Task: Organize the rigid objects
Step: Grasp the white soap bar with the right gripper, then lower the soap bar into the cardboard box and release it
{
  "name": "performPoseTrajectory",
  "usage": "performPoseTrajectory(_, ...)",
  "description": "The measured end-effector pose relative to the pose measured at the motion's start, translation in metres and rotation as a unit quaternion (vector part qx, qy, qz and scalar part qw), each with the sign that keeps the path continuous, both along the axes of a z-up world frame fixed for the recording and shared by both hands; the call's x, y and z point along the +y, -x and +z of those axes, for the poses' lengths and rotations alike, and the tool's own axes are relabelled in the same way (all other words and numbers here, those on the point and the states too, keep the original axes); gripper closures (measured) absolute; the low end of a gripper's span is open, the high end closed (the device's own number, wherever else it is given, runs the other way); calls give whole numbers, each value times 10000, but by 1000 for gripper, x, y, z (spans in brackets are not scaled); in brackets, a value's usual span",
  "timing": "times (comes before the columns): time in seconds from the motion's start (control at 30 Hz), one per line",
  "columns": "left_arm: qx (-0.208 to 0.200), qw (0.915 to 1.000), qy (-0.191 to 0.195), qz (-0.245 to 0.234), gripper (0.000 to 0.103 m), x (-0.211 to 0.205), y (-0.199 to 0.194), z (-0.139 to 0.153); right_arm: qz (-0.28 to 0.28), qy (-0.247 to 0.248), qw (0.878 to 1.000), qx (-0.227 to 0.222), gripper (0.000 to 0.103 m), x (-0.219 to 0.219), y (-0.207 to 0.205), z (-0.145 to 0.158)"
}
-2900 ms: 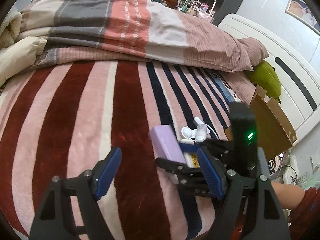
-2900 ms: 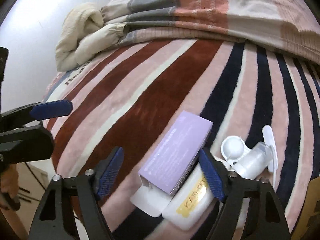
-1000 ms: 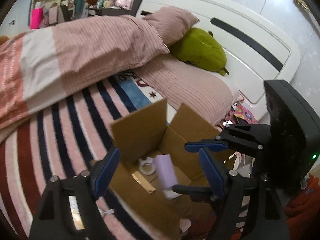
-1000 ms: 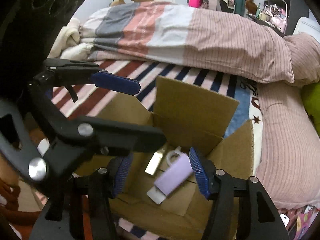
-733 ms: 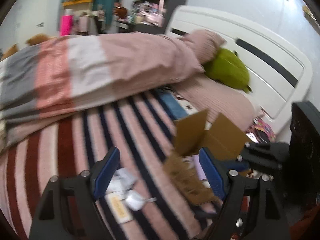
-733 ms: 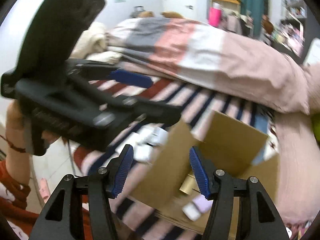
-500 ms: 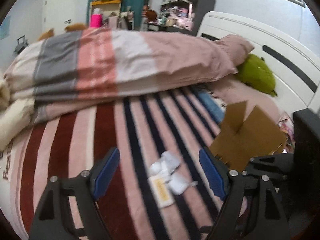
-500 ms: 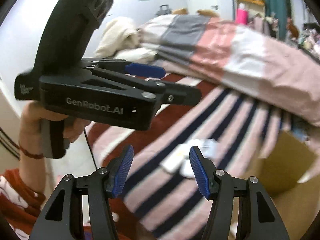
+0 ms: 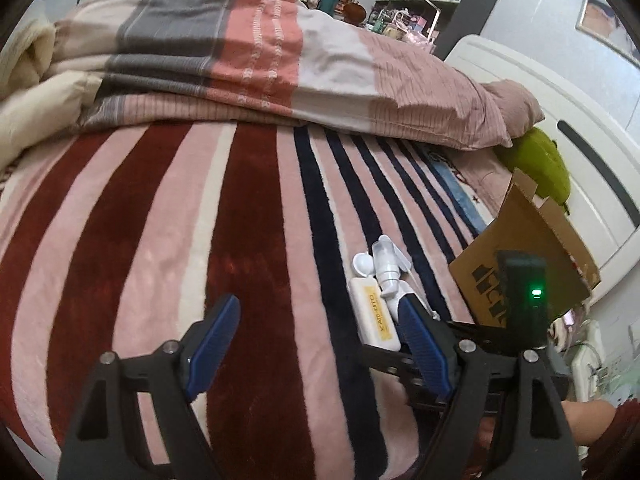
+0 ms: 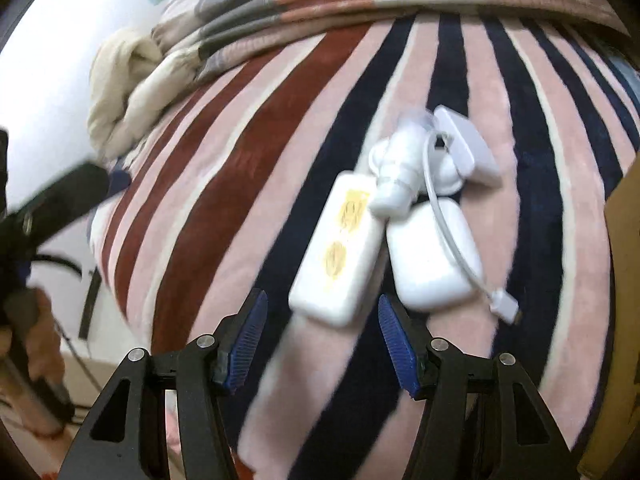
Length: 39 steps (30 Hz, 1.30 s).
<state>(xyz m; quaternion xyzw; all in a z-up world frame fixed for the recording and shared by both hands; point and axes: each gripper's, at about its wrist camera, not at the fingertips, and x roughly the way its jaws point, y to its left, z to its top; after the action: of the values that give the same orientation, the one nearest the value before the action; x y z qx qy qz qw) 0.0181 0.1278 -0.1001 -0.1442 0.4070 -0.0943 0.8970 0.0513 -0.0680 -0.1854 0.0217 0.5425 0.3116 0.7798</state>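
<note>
A cluster of white items lies on the striped blanket: a flat white box with yellow labels, a rounded white case with a white cable over it, and a small white bottle. My right gripper is open and empty just in front of the white box. My left gripper is open and empty above the blanket; the white box lies by its right finger. The right gripper's body shows at the right of the left wrist view.
An open cardboard box stands at the right, by the white headboard. A folded striped duvet lies across the far side of the bed, with a green plush beyond the box. The bed's near edge drops to the floor at the left.
The purple box was held by my right gripper, then lay in the cardboard box. Both grippers have swung back from the box to the white items on the blanket.
</note>
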Motion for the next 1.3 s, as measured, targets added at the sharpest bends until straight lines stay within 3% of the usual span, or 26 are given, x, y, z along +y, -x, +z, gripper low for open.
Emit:
performPoseTrajectory(0.13,-37,10000,-1,18,24,0,4,5,-8,253,9995,-177,50,17,0,-2)
performPoseTrajectory(0.17,-38,10000,35,16,24,0,5,5,4,351,9990,-272,65,18,-2,1)
performPoseTrajectory(0.27,-51,9999,87,-24,24,1,7,5,294,503,9970,-517,68,15,8,4)
performPoseTrajectory(0.4,-13,10000,32,-36,24,1,7,4,971,583,9925,-458,68,3,23,7)
performPoseTrajectory(0.5,4,10000,34,-41,24,-1,6,4,1191,640,9899,-418,67,-4,25,9)
performPoseTrajectory(0.53,0,10000,39,-53,24,-2,7,4,1186,572,9905,-407,60,-3,23,10)
performPoseTrajectory(0.57,3,10000,48,-68,24,-3,8,4,1159,483,9913,-385,47,-3,21,10)
performPoseTrajectory(0.67,58,9999,68,-99,24,-4,10,0,1000,442,9928,-485,43,3,16,6)
performPoseTrajectory(0.7,90,9999,62,-103,24,-4,10,-1,960,538,9919,-627,45,6,16,5)
performPoseTrajectory(0.73,114,9998,60,-122,24,-5,10,-2,914,658,9907,-758,67,9,16,5)
performPoseTrajectory(0.8,132,9997,54,-208,24,-9,11,-4,982,840,9865,-1003,72,18,15,6)
performPoseTrajectory(0.93,57,9986,164,-508,24,-21,12,2,1117,610,9841,-1236,72,15,23,30)
performPoseTrajectory(1.13,-278,9925,585,-1039,25,-48,7,36,1527,60,9717,-1800,72,4,45,107)
performPoseTrajectory(1.17,-345,9906,653,-1154,26,-54,7,43,1585,-17,9699,-1847,72,0,49,118)
performPoseTrajectory(1.2,-428,9878,747,-1294,34,-62,5,51,1613,-79,9682,-1908,72,-5,51,128)
performPoseTrajectory(1.3,-585,9816,900,-1579,64,-84,-4,74,1594,-191,9647,-2087,72,-15,55,154)
